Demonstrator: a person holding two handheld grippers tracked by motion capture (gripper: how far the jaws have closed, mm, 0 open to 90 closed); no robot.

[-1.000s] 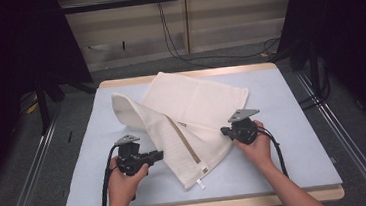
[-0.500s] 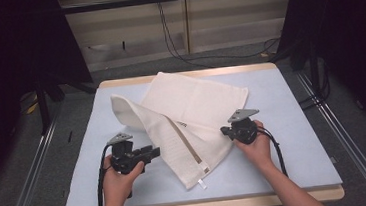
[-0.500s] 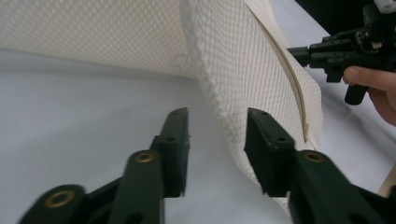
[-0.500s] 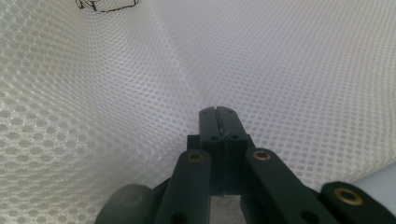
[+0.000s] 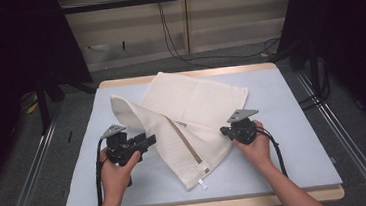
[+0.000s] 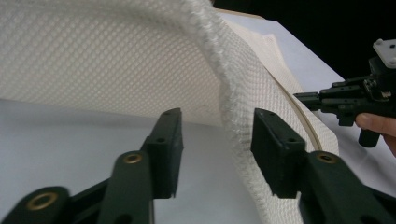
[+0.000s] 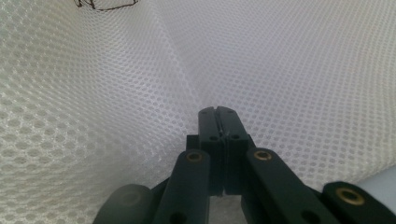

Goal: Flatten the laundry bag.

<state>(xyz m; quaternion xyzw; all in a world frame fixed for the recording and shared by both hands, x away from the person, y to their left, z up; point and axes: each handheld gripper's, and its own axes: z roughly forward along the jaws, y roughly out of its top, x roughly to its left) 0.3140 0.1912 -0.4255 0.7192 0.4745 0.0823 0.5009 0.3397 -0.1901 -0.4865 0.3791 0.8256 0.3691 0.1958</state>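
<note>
Dark curtains flank the desk, whose pale blue top carries a cream mesh laundry bag lying across its middle, one flap folded over toward the near edge so the zip runs diagonally down it. I see my left gripper at the bag's left side, just beside the raised folded edge. In the left gripper view its fingers stand spread, having just been opening; the thick hemmed edge of the mesh hangs in the gap between them, close against the right-hand finger, and I cannot tell whether it touches. My right gripper sits at the bag's right edge. In the right gripper view its fingers are pressed together, pinching the mesh.
</note>
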